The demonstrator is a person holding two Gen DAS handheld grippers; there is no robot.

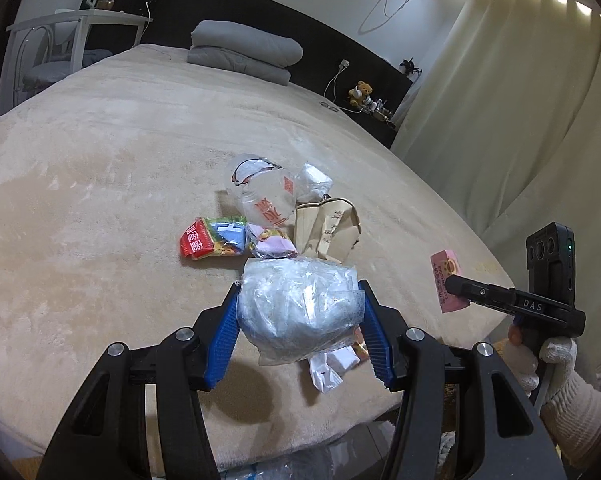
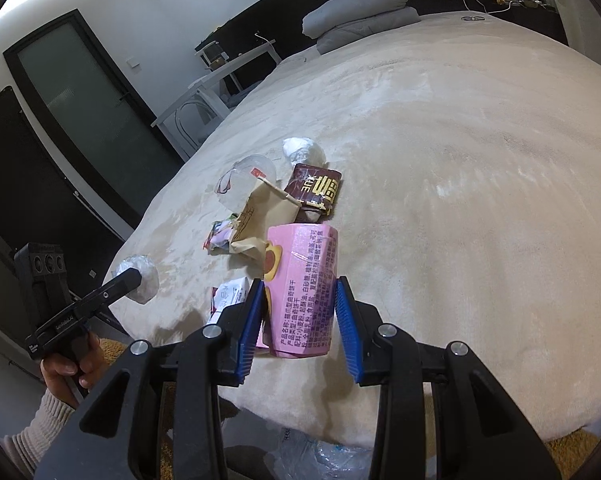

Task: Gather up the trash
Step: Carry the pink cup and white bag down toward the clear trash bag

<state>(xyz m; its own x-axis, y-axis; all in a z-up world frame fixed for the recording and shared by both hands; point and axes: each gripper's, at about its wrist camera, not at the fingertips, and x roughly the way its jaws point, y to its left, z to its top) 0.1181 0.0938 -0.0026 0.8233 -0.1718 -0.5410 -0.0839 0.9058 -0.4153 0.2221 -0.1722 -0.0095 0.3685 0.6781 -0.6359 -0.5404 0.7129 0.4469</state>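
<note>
Trash is being gathered from a bed [image 1: 100,184] covered in a beige plush blanket, and the step in hand appears to be the carrying-off of two pieces at once. A crumpled wad of clear plastic [image 1: 300,312] is being held by the left tongs [image 1: 300,320], whose blue pads are pressed against its sides at a middling spread. A pink snack box [image 2: 302,288] is being gripped by the right tongs [image 2: 300,316], closed in as far as the box allows, with one pad on each face. Both pieces are being held clear of the blanket near the foot edge of the bed.

More rubbish is lying in a loose cluster further up the bed: a clear plastic cup [image 1: 260,192] with red print, a crumpled brown paper bag [image 1: 326,228], a red and multicoloured wrapper [image 1: 212,240], a dark brown packet [image 2: 314,192], and a white crumpled bag [image 2: 302,150]. A small white packet [image 2: 230,294] is lying just beside the left pad of the right tongs.

Clear plastic, possibly a bag [image 2: 320,456], is showing on the floor below the bed edge; whether it is the collection bag cannot be told. The next move is judged to call for both loads being brought over a receptacle and released, then a return for the remaining cluster. The light plastic wad is likely to cling or spring open on release.
</note>
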